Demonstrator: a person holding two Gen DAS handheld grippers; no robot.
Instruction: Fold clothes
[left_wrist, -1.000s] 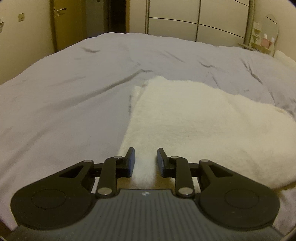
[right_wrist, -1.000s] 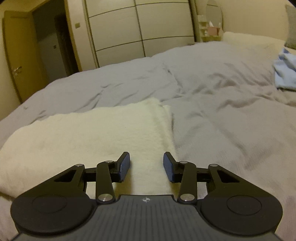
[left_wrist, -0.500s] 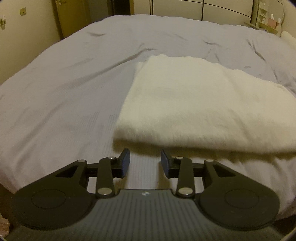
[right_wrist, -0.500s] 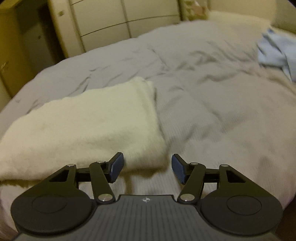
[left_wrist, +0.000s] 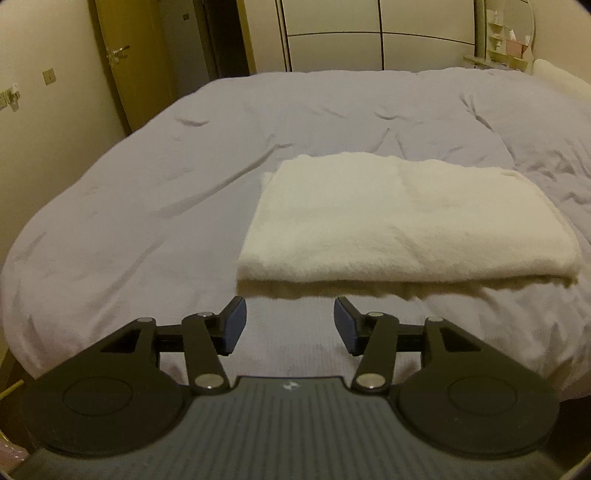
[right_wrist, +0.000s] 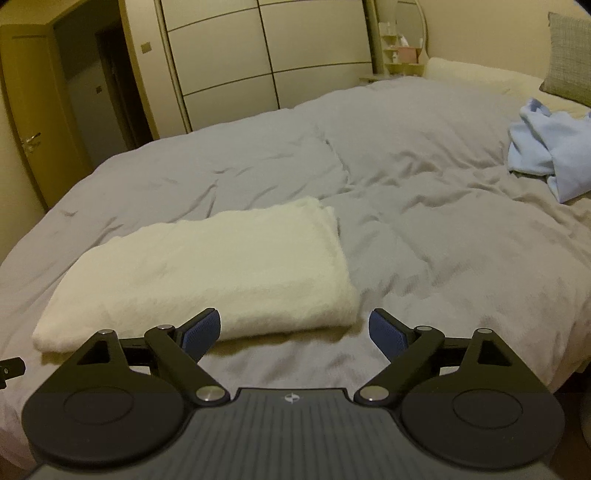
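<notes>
Cream fleece garment is lying folded into a thick rectangle on the grey duvet, near the bed's front edge. Left gripper is hanging just short of its near fold edge, jaws opening, nothing between them. Right gripper is sitting just short of the garment's near right corner, jaws opening wide, also empty.

A second ago both grippers were over the fleece, jaws narrower; now both are pulled back and higher, with the whole rectangle in view.

Fleece is looking plush and soft-edged; duvet is matte and creased. A crumpled pale blue cloth is lying well apart, far right.
</notes>
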